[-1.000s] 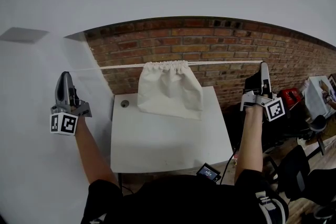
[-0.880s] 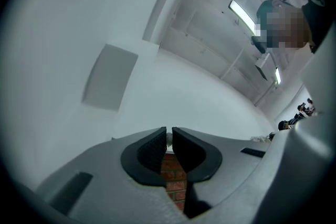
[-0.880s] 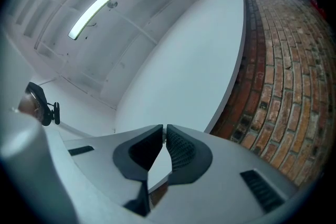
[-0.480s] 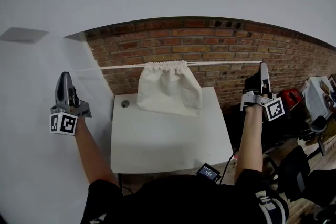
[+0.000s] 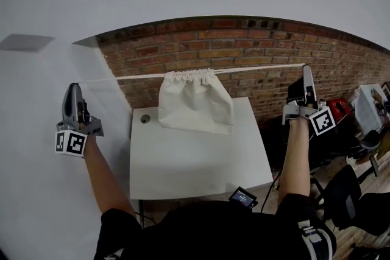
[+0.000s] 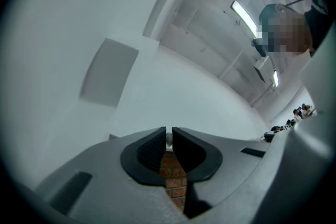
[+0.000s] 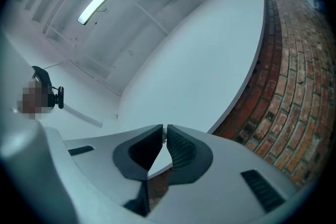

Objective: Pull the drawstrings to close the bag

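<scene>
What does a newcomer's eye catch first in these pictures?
A white bag, its mouth gathered shut, hangs at the far end of the table, before a brick wall. Its cord runs taut to both sides, pinched in the left gripper and the right gripper.

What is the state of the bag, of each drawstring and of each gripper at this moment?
bag: mouth gathered tight, hanging from its strings over the table's far edge.
left drawstring: pulled out straight and taut, end pinched.
right drawstring: pulled out straight and taut, end pinched.
left gripper: raised, jaws closed on the left drawstring.
right gripper: raised, jaws closed on the right drawstring.
</scene>
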